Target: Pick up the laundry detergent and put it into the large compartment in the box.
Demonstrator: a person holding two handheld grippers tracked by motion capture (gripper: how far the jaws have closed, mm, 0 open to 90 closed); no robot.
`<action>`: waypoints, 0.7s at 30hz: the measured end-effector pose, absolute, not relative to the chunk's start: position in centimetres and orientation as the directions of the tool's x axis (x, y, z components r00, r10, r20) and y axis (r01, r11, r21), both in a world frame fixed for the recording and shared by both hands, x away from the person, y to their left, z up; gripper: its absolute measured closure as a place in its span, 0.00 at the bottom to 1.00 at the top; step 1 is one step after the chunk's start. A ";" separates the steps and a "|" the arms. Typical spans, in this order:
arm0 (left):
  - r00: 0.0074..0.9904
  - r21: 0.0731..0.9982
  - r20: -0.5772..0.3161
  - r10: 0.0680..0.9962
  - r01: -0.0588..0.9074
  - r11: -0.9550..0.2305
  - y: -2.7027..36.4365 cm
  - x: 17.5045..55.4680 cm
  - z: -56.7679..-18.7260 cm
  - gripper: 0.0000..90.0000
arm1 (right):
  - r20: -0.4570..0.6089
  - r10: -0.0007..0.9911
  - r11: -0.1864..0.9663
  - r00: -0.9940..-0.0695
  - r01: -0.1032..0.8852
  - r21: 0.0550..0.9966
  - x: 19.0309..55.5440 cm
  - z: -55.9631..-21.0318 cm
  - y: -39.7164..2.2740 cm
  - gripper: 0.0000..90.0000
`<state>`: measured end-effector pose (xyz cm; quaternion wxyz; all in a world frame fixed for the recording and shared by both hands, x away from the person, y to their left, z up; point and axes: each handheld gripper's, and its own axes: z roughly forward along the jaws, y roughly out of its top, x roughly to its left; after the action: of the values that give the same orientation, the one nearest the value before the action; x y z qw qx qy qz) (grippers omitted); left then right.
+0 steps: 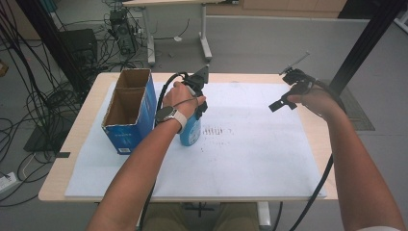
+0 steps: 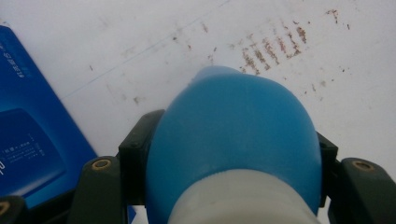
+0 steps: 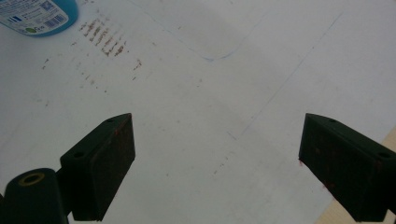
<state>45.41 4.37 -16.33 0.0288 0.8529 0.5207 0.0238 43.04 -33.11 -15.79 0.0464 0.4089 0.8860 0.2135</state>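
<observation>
The left gripper [image 1: 196, 103], left of centre in the high view, is clamped on a blue plastic bottle [image 1: 190, 131] that stands upright on the white paper sheet [image 1: 250, 159] covering the table. In the left gripper view the 2 black jaws press on either side of the bottle's rounded blue shoulder [image 2: 233, 135], with its white neck at the bottom edge of the frame. The person's left hand [image 1: 179, 100] wraps the gripper from above, and a watch with a pale strap [image 1: 169, 115] sits on that wrist.

Just left of the bottle, close beside it, stands an open-topped blue cardboard box [image 1: 129, 108] with 2 brown compartments showing inside. There is white print low on its near face and along the side seen in the left gripper view [image 2: 28, 140], too small and blurred to read.

The right gripper [image 1: 287, 96] is held over the upper right of the sheet, well apart from the bottle, with its jaws wide apart and nothing between them; the right gripper view shows bare paper in the gap. At the upper left corner of that view the bottle's base [image 3: 42, 18] shows a white label with a square code and fine print that cannot be made out. Brown smudge marks [image 3: 105, 37] streak the paper just beside it.
</observation>
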 end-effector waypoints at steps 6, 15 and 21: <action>0.454 0.080 0.008 0.891 0.888 -0.453 4.5 45.3 -16.3 0.42 | 0.091 0.741 0.580 -0.665 0.702 0.412 43.2 -15.9 -32.8 0.12; 0.450 0.081 0.009 0.893 0.890 -0.449 4.5 45.2 -16.4 0.42 | 0.093 0.740 0.581 -0.666 0.703 0.410 43.2 -16.1 -32.6 0.12; 0.450 0.079 0.010 0.893 0.890 -0.449 4.5 45.2 -16.3 0.42 | 0.091 0.739 0.583 -0.667 0.702 0.409 43.2 -16.1 -32.5 0.12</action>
<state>45.23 4.48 -16.34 0.0313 0.8508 0.5240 0.0249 43.17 -32.54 -16.10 0.0444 0.4055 0.8885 0.2100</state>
